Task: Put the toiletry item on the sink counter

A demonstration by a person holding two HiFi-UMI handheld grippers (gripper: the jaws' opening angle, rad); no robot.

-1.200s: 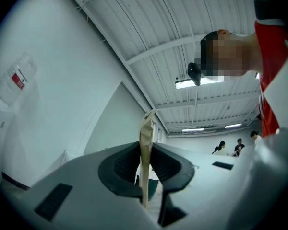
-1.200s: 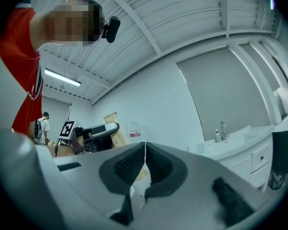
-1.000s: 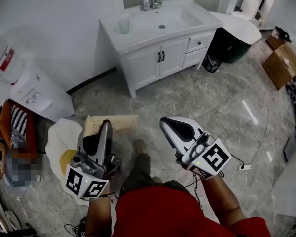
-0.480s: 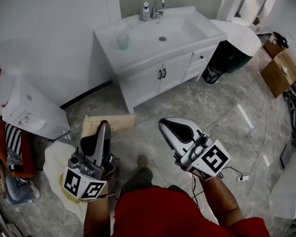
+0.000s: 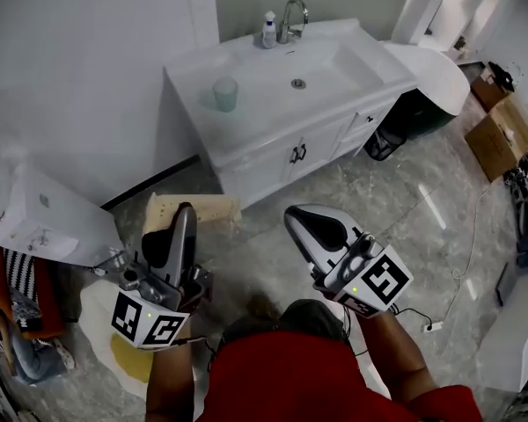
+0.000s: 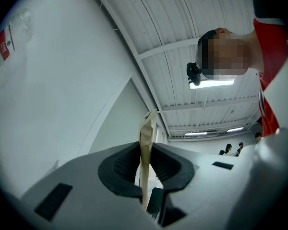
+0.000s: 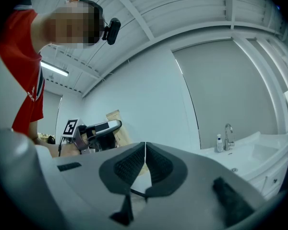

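My left gripper (image 5: 184, 214) is shut on a flat beige packet (image 5: 198, 209), held upright by its lower edge. In the left gripper view the packet (image 6: 147, 128) shows edge-on, pinched between the black pads (image 6: 122, 164) and sticking up above them. My right gripper (image 5: 297, 221) is shut with nothing in it; its pads (image 7: 130, 163) meet. The white sink counter (image 5: 246, 117) stands ahead, across a stretch of floor. In the right gripper view the counter (image 7: 259, 140) is at the far right, and the packet (image 7: 114, 117) stands behind the left gripper (image 7: 102, 127).
On the counter stand a green cup (image 5: 225, 93), a small soap bottle (image 5: 269, 30) and a chrome faucet (image 5: 292, 16) behind the basin. A dark bin (image 5: 415, 109) sits right of the cabinet, cardboard boxes (image 5: 499, 130) further right, a white appliance (image 5: 44, 218) at the left. The floor is grey tile.
The sink counter has come nearer and lower in the head view as the person walks toward it. Both grippers keep their poses, and the left one still holds the packet.
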